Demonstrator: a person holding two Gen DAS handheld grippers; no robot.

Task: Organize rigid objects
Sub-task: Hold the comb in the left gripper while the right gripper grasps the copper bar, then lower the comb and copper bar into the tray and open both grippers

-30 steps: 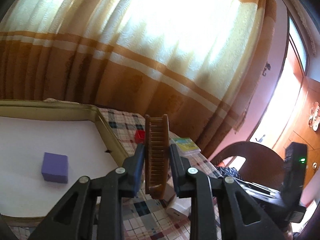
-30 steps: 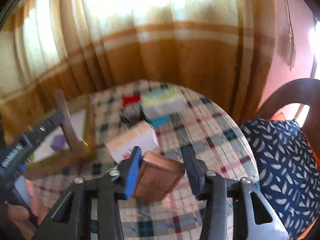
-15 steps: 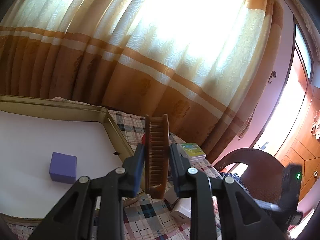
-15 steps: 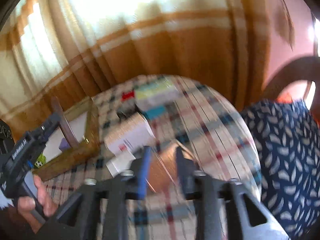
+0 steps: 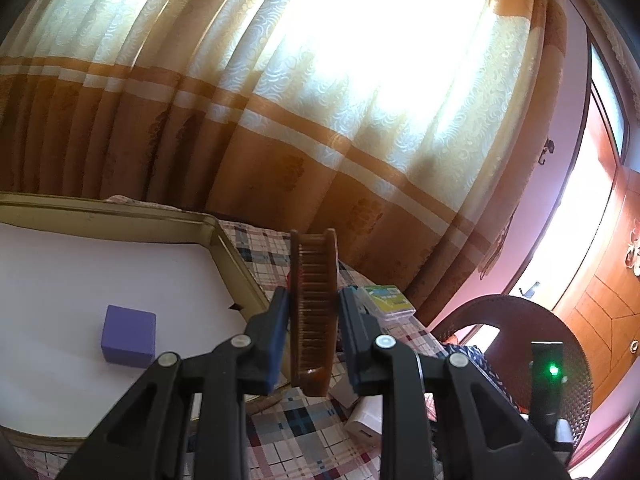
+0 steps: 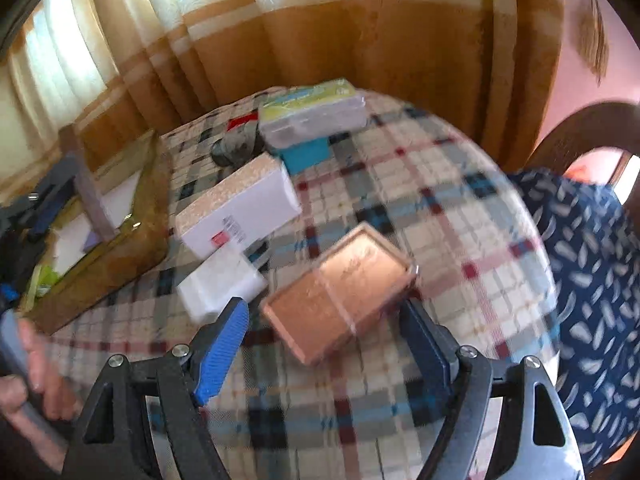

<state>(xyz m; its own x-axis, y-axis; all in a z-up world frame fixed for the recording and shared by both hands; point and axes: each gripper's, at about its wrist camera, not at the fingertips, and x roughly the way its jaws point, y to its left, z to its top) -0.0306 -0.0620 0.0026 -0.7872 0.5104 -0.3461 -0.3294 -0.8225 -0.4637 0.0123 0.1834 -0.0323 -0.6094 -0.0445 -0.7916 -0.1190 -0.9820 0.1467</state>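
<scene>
My left gripper [image 5: 313,312] is shut on a brown wooden comb [image 5: 314,300], held upright just right of the gold tray [image 5: 240,264]. The tray has a white liner and a purple cube [image 5: 128,336] in it. The comb also shows in the right wrist view [image 6: 86,188] over the tray [image 6: 120,252]. My right gripper [image 6: 324,320] is open, its jaws wide apart. A flat copper-coloured case [image 6: 340,292] lies on the plaid tablecloth between them, touching neither.
On the cloth stand a white box with a glittery top [image 6: 240,204], a small white box [image 6: 220,284], a clear case with a green lid [image 6: 312,112], a teal box [image 6: 304,152], a dark object [image 6: 236,148]. A chair with patterned cushion [image 6: 592,280] is right.
My right gripper opened and let go of the copper case, which now lies on the cloth. My left gripper kept the comb and shifted slightly toward the tray.
</scene>
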